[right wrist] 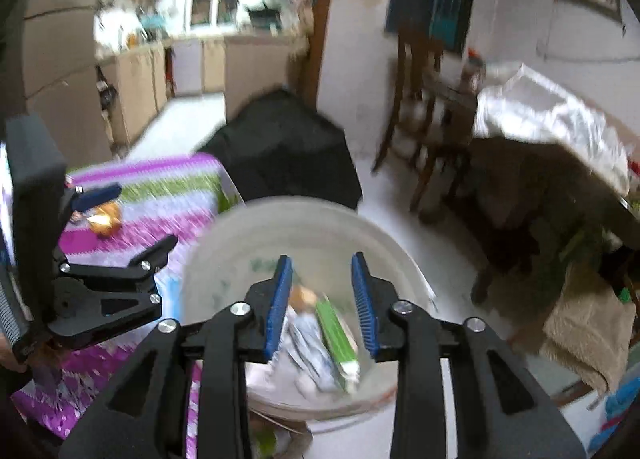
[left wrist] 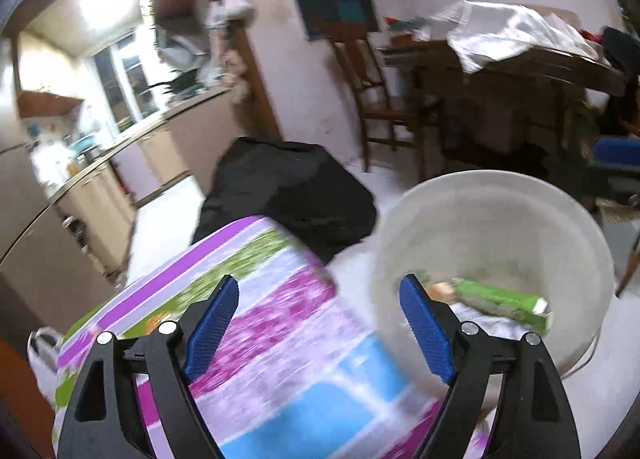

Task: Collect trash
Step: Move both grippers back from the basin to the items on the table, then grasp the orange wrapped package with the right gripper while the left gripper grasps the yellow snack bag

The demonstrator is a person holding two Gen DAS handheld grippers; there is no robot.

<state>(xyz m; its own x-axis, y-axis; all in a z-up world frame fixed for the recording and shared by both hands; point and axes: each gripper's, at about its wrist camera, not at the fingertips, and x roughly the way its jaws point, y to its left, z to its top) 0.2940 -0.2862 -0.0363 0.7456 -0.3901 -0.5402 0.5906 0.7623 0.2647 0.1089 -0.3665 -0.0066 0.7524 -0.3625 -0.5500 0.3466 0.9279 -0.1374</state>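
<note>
Left wrist view shows a surface draped in a striped cloth (left wrist: 280, 323) of purple, green, white and blue, blurred by motion. At 12 o'clock beyond it sits a black bag (left wrist: 288, 195) on a pale floor; at 10 o'clock, kitchen counters (left wrist: 120, 163) under a bright window; at 2 o'clock, a wooden chair (left wrist: 380, 99) and a cluttered table with a white sheet (left wrist: 512, 35).

At 3 o'clock stands a white bucket (left wrist: 500, 211), touching the cloth's edge. Inside lie a green carton (left wrist: 504, 301), crumpled pale wrappers and a small orange scrap.

The left gripper (left wrist: 318, 331) is spread wide above the cloth, grasping nothing.

Right wrist view: the right gripper (right wrist: 322, 303) hangs over the bucket (right wrist: 248, 235), fingers parted, nothing between them; the carton (right wrist: 336, 333) lies below. An orange wrapper (right wrist: 105, 219) rests on the cloth at 9 o'clock, beside the left gripper's fingers (right wrist: 102, 191).
</note>
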